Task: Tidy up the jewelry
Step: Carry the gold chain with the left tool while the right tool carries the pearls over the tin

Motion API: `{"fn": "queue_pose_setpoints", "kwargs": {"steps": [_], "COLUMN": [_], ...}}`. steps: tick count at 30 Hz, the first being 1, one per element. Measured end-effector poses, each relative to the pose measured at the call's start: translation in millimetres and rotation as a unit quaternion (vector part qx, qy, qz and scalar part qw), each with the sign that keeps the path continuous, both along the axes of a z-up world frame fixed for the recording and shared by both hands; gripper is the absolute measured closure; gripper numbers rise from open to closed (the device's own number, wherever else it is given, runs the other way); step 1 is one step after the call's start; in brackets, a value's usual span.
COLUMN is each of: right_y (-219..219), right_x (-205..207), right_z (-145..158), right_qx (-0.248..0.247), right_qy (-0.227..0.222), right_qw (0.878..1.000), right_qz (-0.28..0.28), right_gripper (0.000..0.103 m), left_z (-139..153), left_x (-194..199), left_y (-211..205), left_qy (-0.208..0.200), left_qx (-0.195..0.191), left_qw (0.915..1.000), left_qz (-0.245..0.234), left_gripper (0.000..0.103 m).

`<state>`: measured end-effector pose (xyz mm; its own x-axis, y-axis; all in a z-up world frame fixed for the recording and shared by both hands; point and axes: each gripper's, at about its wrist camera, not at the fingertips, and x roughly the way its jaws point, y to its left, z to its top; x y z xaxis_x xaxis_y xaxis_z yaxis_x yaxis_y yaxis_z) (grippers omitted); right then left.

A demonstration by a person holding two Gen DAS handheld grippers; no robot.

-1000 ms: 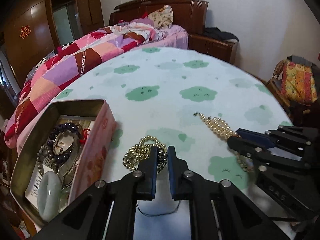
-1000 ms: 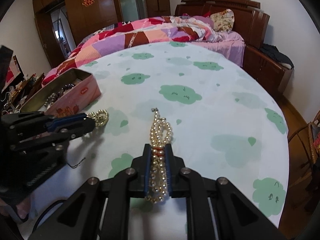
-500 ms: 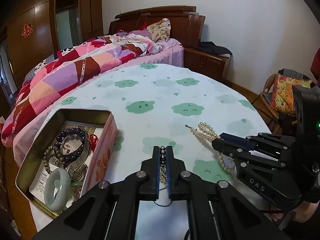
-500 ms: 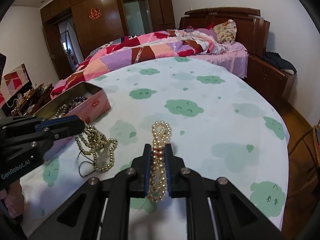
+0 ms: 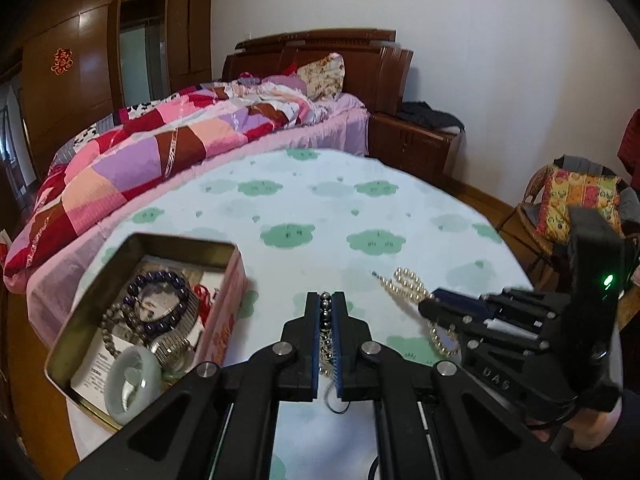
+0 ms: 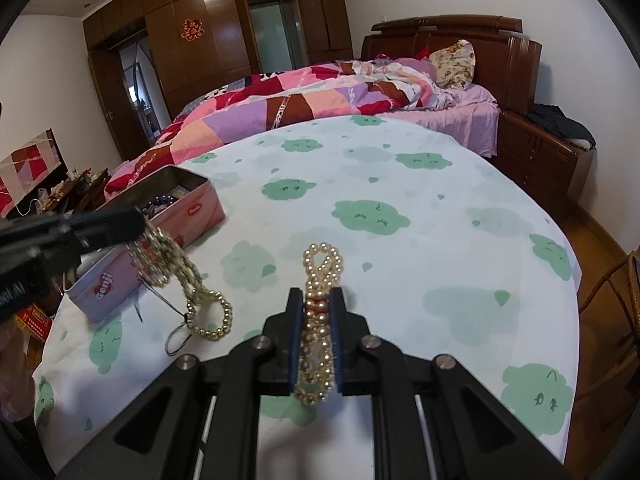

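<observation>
My left gripper (image 5: 326, 300) is shut on a gold bead necklace (image 6: 188, 280); the strand hangs from it above the cloth, its lower loop just over the table. My right gripper (image 6: 318, 300) is shut on a pearl necklace (image 6: 322, 264), whose looped end sticks out past the fingertips over the cloth. In the left wrist view the right gripper (image 5: 430, 306) holds the pearl necklace (image 5: 406, 282) at the right. An open pink tin (image 5: 136, 312) sits at the left with bead bracelets, a watch and a pale jade bangle (image 5: 132, 384) inside.
A round table under a white cloth with green clouds (image 6: 400, 208) carries everything. A bed with a patchwork quilt (image 6: 304, 96) lies behind it. A dark nightstand (image 5: 416, 144) and a wicker chair with a bright cushion (image 5: 576, 200) stand at the right.
My left gripper closed on the gold bead necklace and lifted it off the cloth, so it now dangles. The right gripper kept hold of the pearls and tilted up slightly.
</observation>
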<state>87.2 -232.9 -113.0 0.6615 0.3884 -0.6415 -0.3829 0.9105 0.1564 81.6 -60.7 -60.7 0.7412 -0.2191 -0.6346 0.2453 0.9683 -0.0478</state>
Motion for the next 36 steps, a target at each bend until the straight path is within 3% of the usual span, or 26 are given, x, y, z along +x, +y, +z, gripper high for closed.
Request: {"fn": "queue_pose_setpoints", "kwargs": {"steps": [4, 5, 11, 15, 16, 18, 19, 25, 28, 30, 31, 36], "right_y": [2, 3, 2, -1, -2, -1, 0, 18, 27, 27, 26, 25], "right_x": [-3, -4, -13, -5, -3, 2, 3, 18, 26, 26, 25, 17], "right_z": [5, 7, 37, 39, 37, 29, 24, -4, -15, -15, -11, 18], "right_qx": [-0.004, -0.004, 0.012, 0.003, 0.001, -0.010, -0.010, -0.066, -0.100, -0.104, -0.101, -0.085], "right_qy": [-0.011, -0.013, -0.043, -0.028, -0.022, -0.007, 0.003, 0.065, 0.082, 0.079, 0.072, 0.043], "right_qw": [1.000, 1.000, 0.999, 1.000, 1.000, 1.000, 1.000, 0.996, 0.992, 0.991, 0.992, 0.995], "right_qz": [0.000, 0.002, 0.009, 0.003, -0.003, -0.008, -0.006, 0.003, 0.010, 0.009, 0.011, 0.011], "right_gripper": [0.088, 0.103, 0.099, 0.098, 0.092, 0.060, 0.036, 0.051, 0.081, 0.084, 0.095, 0.095], "left_z": [18, 22, 44, 51, 51, 49, 48, 39, 37, 37, 38, 47], "left_x": [-6, -7, -10, -12, -12, -11, -11, -5, -4, -4, -4, -5], "left_y": [6, 8, 24, 29, 29, 29, 28, 27, 27, 28, 30, 36], "left_qy": [-0.022, -0.027, -0.046, -0.053, -0.054, -0.050, -0.049, -0.035, -0.031, -0.031, -0.032, -0.046], "left_qx": [-0.008, -0.009, -0.027, -0.031, -0.031, -0.032, -0.031, -0.039, -0.040, -0.041, -0.041, -0.047], "left_qw": [0.9997, 0.9996, 0.9985, 0.9979, 0.9979, 0.9981, 0.9982, 0.9985, 0.9987, 0.9987, 0.9986, 0.9977], "left_qz": [0.003, 0.005, 0.017, 0.020, 0.020, 0.017, 0.017, 0.011, 0.008, 0.008, 0.008, 0.013], "left_gripper": [0.099, 0.099, 0.099, 0.099, 0.099, 0.099, 0.099, 0.099, 0.099, 0.099, 0.099, 0.099]}}
